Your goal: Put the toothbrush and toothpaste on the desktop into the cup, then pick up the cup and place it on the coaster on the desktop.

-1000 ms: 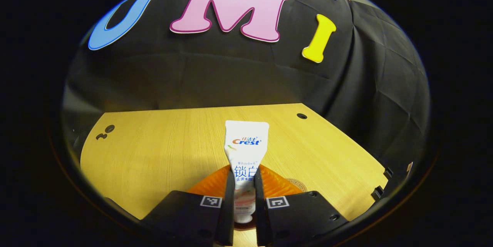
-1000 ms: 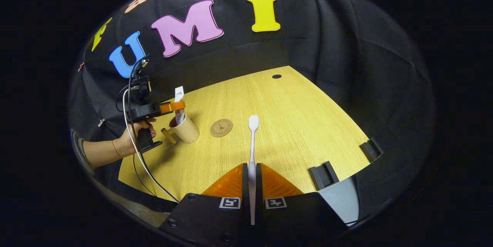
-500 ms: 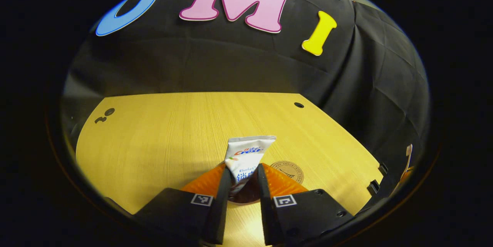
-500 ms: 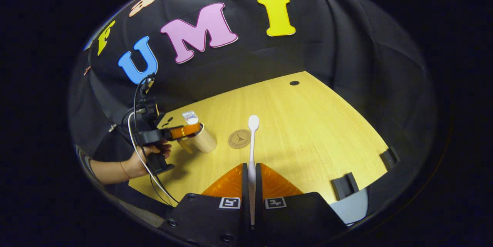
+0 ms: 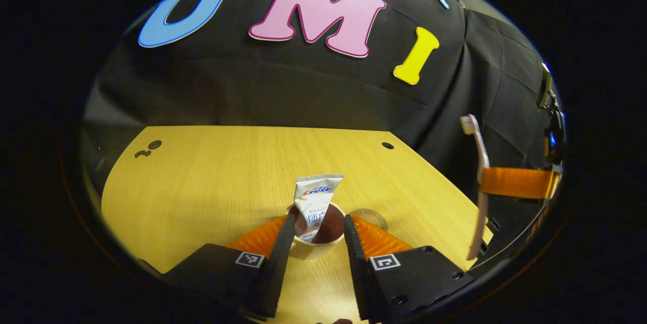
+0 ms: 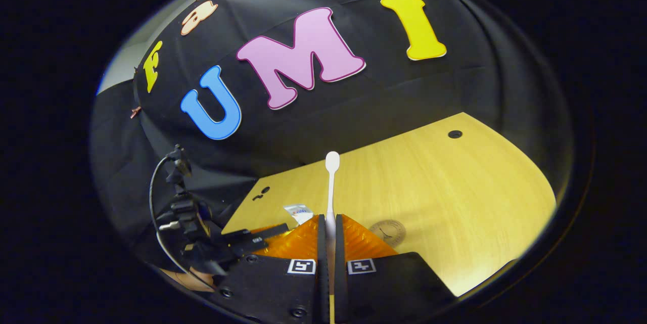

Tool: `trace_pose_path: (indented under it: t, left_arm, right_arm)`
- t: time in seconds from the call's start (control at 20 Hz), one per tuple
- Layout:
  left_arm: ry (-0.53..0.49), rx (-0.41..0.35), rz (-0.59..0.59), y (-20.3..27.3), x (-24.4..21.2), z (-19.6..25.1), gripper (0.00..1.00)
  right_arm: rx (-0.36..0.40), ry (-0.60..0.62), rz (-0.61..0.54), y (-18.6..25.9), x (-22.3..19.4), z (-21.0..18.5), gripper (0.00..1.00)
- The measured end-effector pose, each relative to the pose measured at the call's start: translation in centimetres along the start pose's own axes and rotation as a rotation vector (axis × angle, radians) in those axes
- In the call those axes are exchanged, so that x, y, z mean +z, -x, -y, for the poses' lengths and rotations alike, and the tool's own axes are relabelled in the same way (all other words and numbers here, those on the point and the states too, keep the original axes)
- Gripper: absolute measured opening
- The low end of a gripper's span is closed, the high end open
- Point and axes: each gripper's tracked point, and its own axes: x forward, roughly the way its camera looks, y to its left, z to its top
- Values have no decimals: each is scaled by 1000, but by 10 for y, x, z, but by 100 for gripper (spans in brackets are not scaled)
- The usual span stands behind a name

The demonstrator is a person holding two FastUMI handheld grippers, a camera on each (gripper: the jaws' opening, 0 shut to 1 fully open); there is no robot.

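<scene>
Left gripper [image 5: 314,233] gapes wide, empty, astride the cup [image 5: 316,247]; toothpaste [image 5: 314,202] stands inside, leaning on the rim. Right gripper [image 6: 328,228] clamps the toothbrush [image 6: 331,182] handle, head forward, likely for dropping in; coaster [image 6: 388,230] just ahead-right.

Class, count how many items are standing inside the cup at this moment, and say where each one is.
1. The toothpaste stands in the cup, leaning on its rim between the left gripper's open fingers. The toothbrush is outside, clamped in the right gripper.
</scene>
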Motion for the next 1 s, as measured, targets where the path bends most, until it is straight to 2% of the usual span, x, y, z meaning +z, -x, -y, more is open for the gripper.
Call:
trace_pose_path:
  t: [0.25, 0.3, 0.35, 0.7, 1.0]
  left_arm:
    - [29, 14, 25, 38, -2, -4, 62]
    - [39, 15, 29, 46, -2, -4, 53]
    - [48, 16, 29, 52, -2, -4, 62]
    - [62, 59, 11, 91, -24, -16, 63]
    - [59, 74, -2, 107, -28, -24, 62]
  right_arm:
    - [39, -62, 59, -54, 14, -17, 8]
    - [41, -72, 68, -64, 16, -18, 8]
    - [41, -81, 78, -72, 18, -17, 8]
    - [62, -75, 97, -127, 5, -14, 8]
    - [33, -17, 99, -154, -24, -2, 8]
